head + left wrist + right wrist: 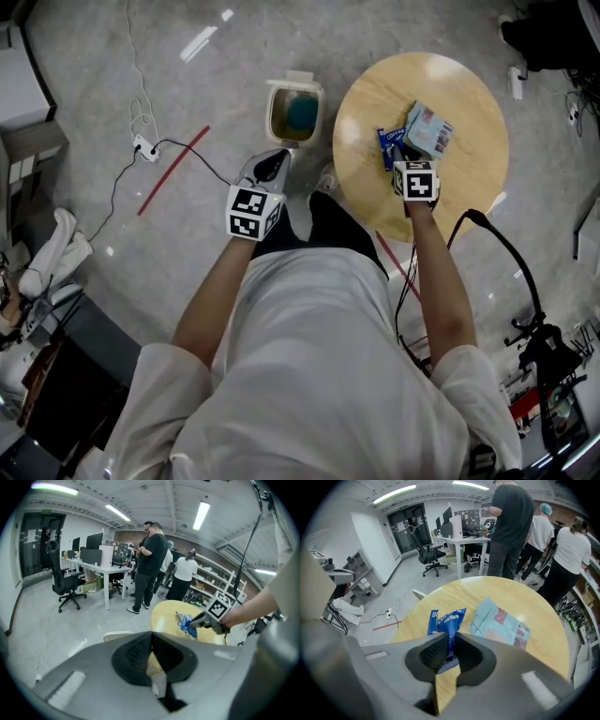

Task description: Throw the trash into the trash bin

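Observation:
A blue snack wrapper is pinched at one end between the jaws of my right gripper, just above the round wooden table. Beside the wrapper a light-blue packet lies flat on the tabletop. A cream trash bin stands open on the floor left of the table, with something teal inside. My left gripper hangs near the bin, its jaws together and nothing between them. The left gripper view also shows the wrapper under my right gripper.
A white power strip with a black cable and a strip of red tape lie on the floor to the left. A thick black cable runs at the right. Several people stand behind the table beside desks and an office chair.

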Motion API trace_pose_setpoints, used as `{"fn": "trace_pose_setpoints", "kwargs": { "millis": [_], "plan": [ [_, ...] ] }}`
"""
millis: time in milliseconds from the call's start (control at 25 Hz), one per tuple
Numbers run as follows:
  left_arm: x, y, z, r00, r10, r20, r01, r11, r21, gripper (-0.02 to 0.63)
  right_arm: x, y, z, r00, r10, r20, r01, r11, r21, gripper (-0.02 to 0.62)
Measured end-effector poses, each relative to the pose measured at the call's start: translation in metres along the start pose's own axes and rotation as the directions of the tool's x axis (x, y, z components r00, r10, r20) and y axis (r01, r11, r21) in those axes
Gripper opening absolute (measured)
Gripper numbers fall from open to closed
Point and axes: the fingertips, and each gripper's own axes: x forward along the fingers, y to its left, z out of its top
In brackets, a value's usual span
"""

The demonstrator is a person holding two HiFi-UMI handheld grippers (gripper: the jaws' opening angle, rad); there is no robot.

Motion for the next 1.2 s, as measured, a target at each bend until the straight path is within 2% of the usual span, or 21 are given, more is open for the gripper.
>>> {"fn": "trace_pose_setpoints", "kwargs": {
  "millis": [280, 520, 1200],
  "plan": [
    [-0.007, 0.016, 0.002, 1.000, 0.003, 0.018, -0.003, 1.000, 0.002, 0.005, -0.007, 0.013, 0.007, 1.000, -0.011, 0.007, 0.011, 1.000, 0.007, 0.038],
    [-0.018, 0.033, -0.001, 1.000, 0.011, 0.026, -0.011, 1.000, -0.006, 0.005, -0.006, 0.034, 0.016, 1.000, 0.008, 0.020, -0.009, 0.999, 0.052, 0.038],
    [-0.052, 0.091, -0.008, 0.998, 0.060, 0.035, -0.059, 0.998, -0.039, 0.005, 0.018, 0.116, 0.067, 0.996, 0.076, 0.039, -0.075, 0.997, -0.021, 0.038]
  ]
}}
